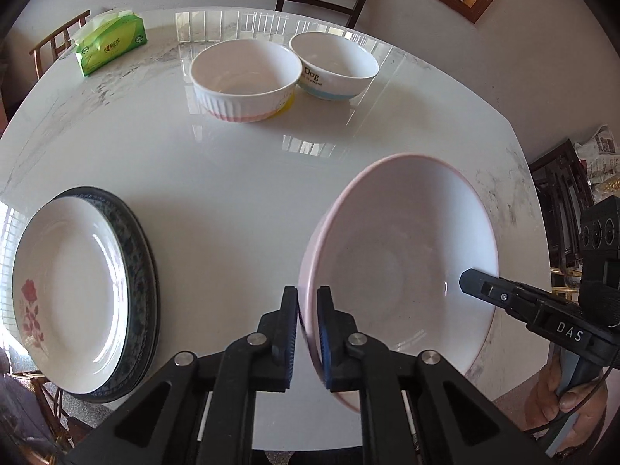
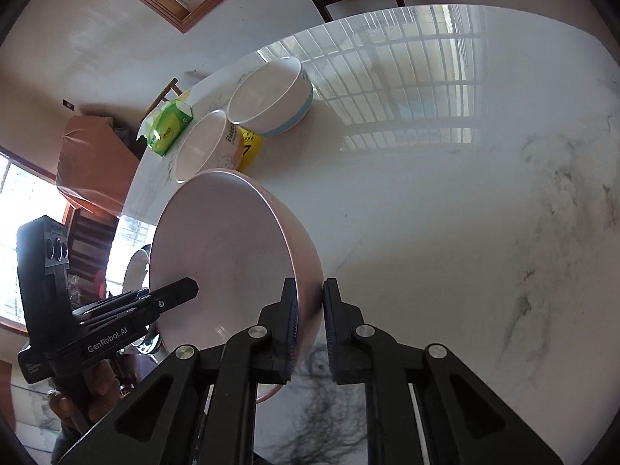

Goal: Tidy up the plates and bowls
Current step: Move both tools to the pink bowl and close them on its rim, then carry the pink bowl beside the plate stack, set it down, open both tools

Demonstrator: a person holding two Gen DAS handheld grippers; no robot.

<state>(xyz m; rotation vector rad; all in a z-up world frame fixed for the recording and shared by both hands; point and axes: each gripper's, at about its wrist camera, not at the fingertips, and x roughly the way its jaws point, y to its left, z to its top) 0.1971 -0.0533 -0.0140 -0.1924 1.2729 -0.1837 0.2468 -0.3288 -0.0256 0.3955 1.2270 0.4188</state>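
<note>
My left fingers point(image 1: 306, 325) are pinched on the rim of the pink bowl point(image 1: 403, 255), one pad inside the wall and one outside, with only the thickness of the rim between them. My right fingers point(image 2: 310, 321) are clamped the same way on the opposite side of the rim. In the left view the right tool comes in from 3 o'clock and bites the far edge. In the right view the left tool comes in from 9 o'clock.

I judge the two-sided grip is there because the bowl is wide and shallow. One pinch on a thin rim would let it swing, and two opposing pinches keep it steady. It looks tilted and seems to be off the counter point(image 1: 240, 162), though I cannot be sure its underside is clear.

The other pieces are already sorted by kind, which tells me where this one should go. At 9 o'clock in the left view, a white plate point(image 1: 73, 290) with a red flower sits on a dark-rimmed plate point(image 1: 141, 271) near the counter's edge. At 12 o'clock, the ribbed bowl point(image 1: 244, 77) and the blue-banded bowl point(image 1: 333, 64) stand just beside each other, rims nearly touching, and a green tissue pack point(image 1: 112, 40) lies off at 11 o'clock. I'd judge the pink bowl belongs with those two, and it is still well apart from them.
</note>
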